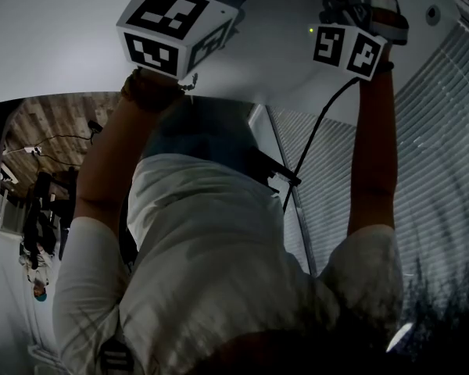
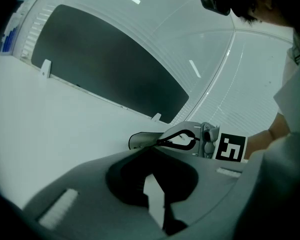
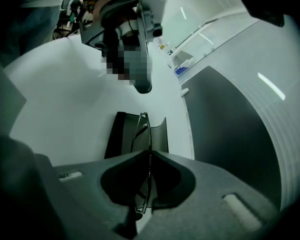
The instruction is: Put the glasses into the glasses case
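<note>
Our right claw (image 3: 150,153) pinches the thin wire glasses (image 3: 149,131) edge-on. The open dark glasses case (image 3: 117,136) lies just beyond them, on the far side, on the white table (image 3: 65,99). Our left claw (image 2: 146,153) is pressed together with nothing in it.

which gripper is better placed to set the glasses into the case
The right gripper. Its jaws are shut on the glasses, in line with the open glasses case beyond. The left gripper holds nothing.
</note>
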{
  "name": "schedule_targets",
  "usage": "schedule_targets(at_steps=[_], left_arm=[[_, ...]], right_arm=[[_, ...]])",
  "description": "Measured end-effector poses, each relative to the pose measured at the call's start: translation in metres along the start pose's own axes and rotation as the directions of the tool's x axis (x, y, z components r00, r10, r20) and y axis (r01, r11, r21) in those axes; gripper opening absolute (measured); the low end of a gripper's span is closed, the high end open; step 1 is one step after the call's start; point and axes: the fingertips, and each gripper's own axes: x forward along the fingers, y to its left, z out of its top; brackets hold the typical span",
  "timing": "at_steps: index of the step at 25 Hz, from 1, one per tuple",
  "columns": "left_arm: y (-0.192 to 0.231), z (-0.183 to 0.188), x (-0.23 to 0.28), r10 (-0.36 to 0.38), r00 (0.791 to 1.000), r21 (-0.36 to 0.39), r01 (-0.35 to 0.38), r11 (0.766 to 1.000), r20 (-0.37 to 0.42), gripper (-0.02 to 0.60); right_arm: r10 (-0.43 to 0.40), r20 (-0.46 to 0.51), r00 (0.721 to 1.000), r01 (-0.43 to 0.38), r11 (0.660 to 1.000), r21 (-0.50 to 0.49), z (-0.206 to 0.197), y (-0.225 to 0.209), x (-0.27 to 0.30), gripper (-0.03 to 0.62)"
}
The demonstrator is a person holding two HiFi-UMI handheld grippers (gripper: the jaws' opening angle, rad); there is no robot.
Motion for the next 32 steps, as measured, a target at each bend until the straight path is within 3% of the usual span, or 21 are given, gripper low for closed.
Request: schedule_targets(at_steps=[18, 32], left_arm=[[0.001, -0.013, -0.002, -0.004, 1.000, -0.019, 0.004, 1.000, -0.019, 0.001], [-0.002, -0.018, -0.003, -0.006, 1.000, -0.031, 0.005, 1.000, -0.020, 0.000]], right_arm=[[0.017, -0.047, 0.999, -0.022, 0.994, -0.110, -0.010, 0.015, 0.004, 0.021], [0.048, -0.057, 0.997, -0.049, 0.998, -0.028, -0.012, 0.016, -0.001, 0.055]])
